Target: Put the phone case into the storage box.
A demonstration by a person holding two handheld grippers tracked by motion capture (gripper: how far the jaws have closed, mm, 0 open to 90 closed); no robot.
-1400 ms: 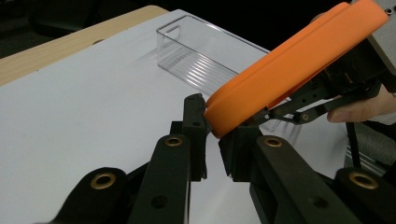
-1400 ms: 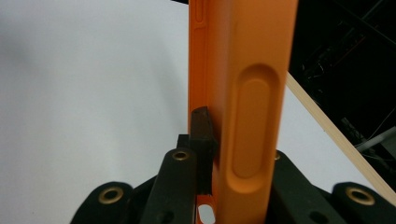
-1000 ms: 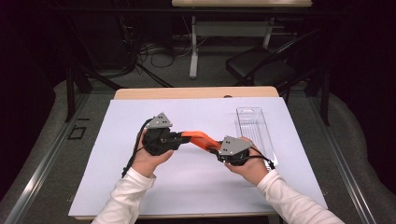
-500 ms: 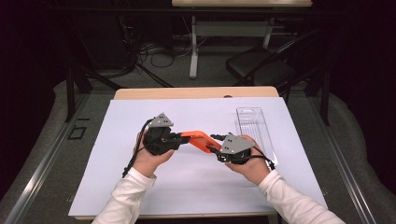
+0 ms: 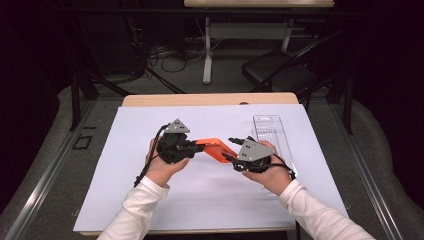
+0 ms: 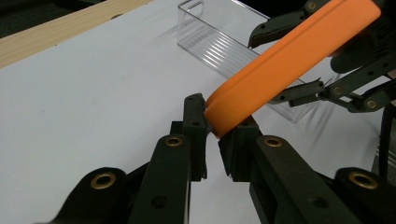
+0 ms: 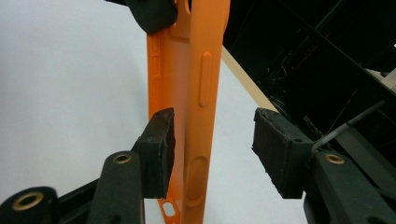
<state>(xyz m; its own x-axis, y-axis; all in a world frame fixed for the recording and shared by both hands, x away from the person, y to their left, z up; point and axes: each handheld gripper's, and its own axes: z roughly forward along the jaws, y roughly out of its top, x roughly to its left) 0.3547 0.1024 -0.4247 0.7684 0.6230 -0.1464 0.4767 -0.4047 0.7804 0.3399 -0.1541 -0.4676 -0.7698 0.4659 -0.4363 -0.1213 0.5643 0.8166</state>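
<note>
So the orange phone case (image 5: pixel 214 148) hangs mid-air over the middle of the white tabletop (image 5: pixel 125 200). Left claw (image 5: pixel 196 146) is clamped tight on its 9 o'clock end. Right claw (image 5: pixel 231 150) at the 3 o'clock end has just been opening up, pads loose with the case between them. Clear plastic box (image 5: pixel 272 135) sits at 2 o'clock.

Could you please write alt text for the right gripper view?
An orange soft-plastic phone case stands edge-on between the right claw, whose black jaws have just been opening, the right one clear of it. The left claw clamps the case's far end above a white table cover.
</note>
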